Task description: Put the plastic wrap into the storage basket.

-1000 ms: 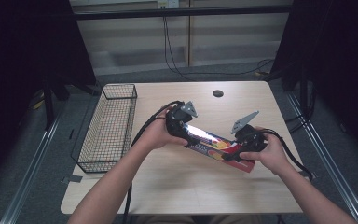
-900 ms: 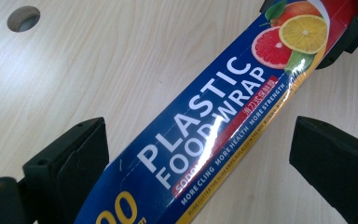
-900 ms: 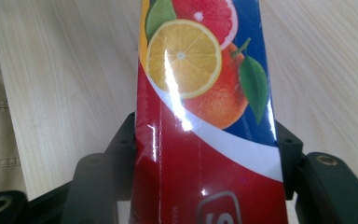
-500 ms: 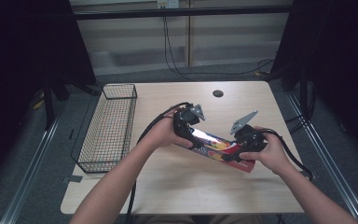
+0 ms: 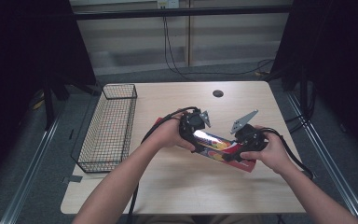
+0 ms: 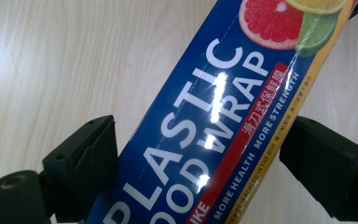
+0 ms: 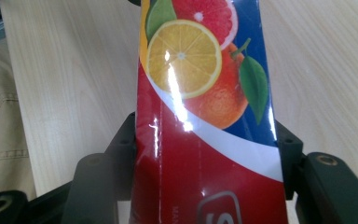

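The plastic wrap box (image 5: 221, 149) lay near the middle of the table (image 5: 177, 186), its long axis running from about 10 o'clock to 4 o'clock in the high view, with a gripper at each end. From above the box read as a long, narrow carton, red at the 4 o'clock end, with glare along its glossy top. The print was legible in the gripper views: in the left gripper view, white "PLASTIC FOOD WRAP" lettering on a blue panel of the box (image 6: 205, 130), with citrus slices toward 1 o'clock; in the right gripper view, an orange slice, a grapefruit and green leaves above a red field on the box (image 7: 205, 140).

The left gripper (image 5: 196, 133) was set over the 10 o'clock end. Its jaws had just been closing; the box stood between them, a gap was seen on the 3 o'clock side, and contact on the 9 o'clock side could not be judged. The right gripper (image 5: 242, 144) was clamped on the red end, both black jaws pressed against the box's sides.

A black wire basket (image 5: 109, 126), rectangular and open-meshed, stood at 9 o'clock on the pale wood-grain table, well apart from the box.
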### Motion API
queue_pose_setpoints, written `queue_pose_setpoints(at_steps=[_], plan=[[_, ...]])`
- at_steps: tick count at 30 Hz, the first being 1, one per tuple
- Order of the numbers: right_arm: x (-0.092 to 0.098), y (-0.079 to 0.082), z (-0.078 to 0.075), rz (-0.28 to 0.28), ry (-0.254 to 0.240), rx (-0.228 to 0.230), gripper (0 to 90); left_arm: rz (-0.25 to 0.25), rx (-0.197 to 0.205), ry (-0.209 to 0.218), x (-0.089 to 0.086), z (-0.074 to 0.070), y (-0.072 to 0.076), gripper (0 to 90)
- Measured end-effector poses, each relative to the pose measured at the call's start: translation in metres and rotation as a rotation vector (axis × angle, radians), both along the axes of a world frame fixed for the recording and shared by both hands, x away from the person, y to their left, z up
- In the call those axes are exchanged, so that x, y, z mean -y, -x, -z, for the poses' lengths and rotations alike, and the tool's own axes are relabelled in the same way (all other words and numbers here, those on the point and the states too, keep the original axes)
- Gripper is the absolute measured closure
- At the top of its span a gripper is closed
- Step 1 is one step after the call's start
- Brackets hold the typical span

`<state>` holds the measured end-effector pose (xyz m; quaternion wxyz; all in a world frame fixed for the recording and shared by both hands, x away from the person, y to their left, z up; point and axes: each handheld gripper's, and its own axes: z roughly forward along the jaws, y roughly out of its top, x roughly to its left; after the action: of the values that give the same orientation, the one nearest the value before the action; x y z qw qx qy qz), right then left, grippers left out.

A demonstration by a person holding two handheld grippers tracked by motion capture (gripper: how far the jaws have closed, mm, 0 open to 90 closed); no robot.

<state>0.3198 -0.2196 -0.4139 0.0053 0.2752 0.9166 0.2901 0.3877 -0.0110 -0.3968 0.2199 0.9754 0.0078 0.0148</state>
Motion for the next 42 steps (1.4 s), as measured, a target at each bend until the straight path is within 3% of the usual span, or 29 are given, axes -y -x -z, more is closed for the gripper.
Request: queue_pose_setpoints(at_steps=[12,35,36,41,42], plan=[[-0.004,0.001,0.001,-0.035,0.014,0.004,43.1,0.086,-0.003,-0.097,0.007,0.004,0.002,17.5],[-0.01,0.001,-0.004,-0.069,0.034,0.014,43.0,0.127,-0.015,-0.158,0.008,0.004,0.004,24.0],[-0.011,0.001,-0.004,-0.074,0.038,0.012,43.0,0.153,-0.014,-0.181,0.008,0.004,0.004,25.2],[-0.012,0.001,-0.002,-0.09,0.04,0.018,43.0,0.169,-0.024,-0.197,0.008,0.005,0.004,30.5],[-0.012,0.002,-0.002,-0.107,0.048,0.037,43.0,0.186,-0.037,-0.207,0.008,0.005,0.004,32.6]])
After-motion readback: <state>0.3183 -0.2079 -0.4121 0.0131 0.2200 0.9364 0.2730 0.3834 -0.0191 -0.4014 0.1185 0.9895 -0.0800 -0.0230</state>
